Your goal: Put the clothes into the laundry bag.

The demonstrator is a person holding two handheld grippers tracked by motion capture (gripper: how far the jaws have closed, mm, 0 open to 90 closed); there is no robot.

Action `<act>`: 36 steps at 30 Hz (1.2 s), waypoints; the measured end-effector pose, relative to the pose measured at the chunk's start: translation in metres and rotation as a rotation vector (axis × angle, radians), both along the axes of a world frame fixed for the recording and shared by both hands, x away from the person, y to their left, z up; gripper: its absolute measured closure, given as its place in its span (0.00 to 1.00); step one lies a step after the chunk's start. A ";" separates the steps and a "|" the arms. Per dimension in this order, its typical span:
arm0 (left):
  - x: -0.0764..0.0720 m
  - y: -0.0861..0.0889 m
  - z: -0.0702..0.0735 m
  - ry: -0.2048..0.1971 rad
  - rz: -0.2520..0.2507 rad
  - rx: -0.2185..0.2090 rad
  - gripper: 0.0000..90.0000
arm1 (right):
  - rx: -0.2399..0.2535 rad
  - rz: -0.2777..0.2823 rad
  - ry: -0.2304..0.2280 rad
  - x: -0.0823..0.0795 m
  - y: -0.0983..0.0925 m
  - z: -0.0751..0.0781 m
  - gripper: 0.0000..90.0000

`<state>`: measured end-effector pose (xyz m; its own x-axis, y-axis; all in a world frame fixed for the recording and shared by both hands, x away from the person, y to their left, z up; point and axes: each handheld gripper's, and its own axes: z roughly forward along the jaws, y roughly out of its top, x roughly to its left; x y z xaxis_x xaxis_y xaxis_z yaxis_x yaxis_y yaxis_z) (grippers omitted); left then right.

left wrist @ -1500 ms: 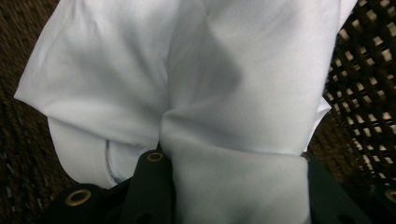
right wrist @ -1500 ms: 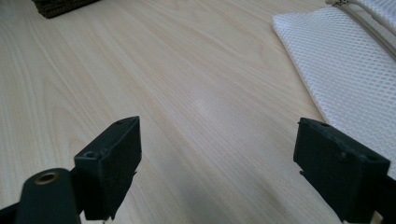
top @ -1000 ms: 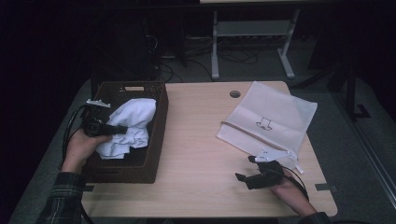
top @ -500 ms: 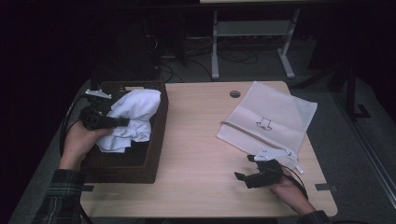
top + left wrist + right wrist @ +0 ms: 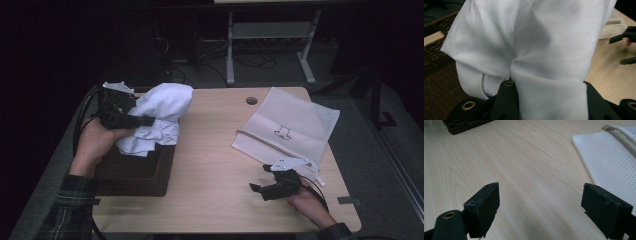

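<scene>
My left gripper (image 5: 142, 121) is shut on a bunched white cloth (image 5: 160, 117), which hangs lifted above the dark wicker basket (image 5: 135, 172) at the table's left. In the left gripper view the white cloth (image 5: 536, 50) bulges up between the two black jaws and covers most of the picture. My right gripper (image 5: 262, 184) rests low over the table near the front right, jaws wide open with nothing between them. A white mesh drawstring bag (image 5: 290, 127) lies flat just beyond it; in the right gripper view the mesh bag (image 5: 614, 160) lies beside the right jaw.
The light wooden table (image 5: 215, 150) has a round cable hole (image 5: 251, 100) near its back edge. Bare wood (image 5: 524, 165) stretches between the basket and the bag. A metal stand (image 5: 270, 45) and cables sit on the dark floor behind the table.
My left gripper has risen out of the basket with the white cloth and shifted toward the back. The right gripper has stayed where it was.
</scene>
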<state>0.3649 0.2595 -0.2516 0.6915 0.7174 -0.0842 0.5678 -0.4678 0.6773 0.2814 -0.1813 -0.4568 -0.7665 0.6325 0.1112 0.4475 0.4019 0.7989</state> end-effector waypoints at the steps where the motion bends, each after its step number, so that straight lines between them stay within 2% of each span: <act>1: 0.000 -0.005 0.001 -0.002 -0.011 0.002 0.76 | -0.001 -0.001 0.001 0.000 0.000 0.000 0.16; 7: 0.002 -0.032 -0.003 0.009 -0.067 -0.014 0.76 | 0.002 -0.002 0.001 0.000 -0.001 0.000 0.16; 14: 0.004 -0.063 -0.017 0.031 -0.132 -0.038 0.76 | 0.002 -0.005 0.000 0.000 -0.002 0.001 0.16; 25: 0.001 -0.100 -0.044 0.072 -0.194 -0.039 0.76 | -0.010 0.000 -0.012 -0.002 -0.006 0.001 0.16; 36: -0.011 -0.131 -0.077 0.098 -0.255 -0.007 0.76 | -0.032 0.015 -0.027 -0.003 -0.012 0.002 0.16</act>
<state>0.3543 0.1281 -0.3289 0.8382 0.5203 -0.1637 0.4950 -0.5997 0.6287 0.2784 -0.1933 -0.4545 -0.7787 0.6235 0.0702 0.4192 0.4338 0.7975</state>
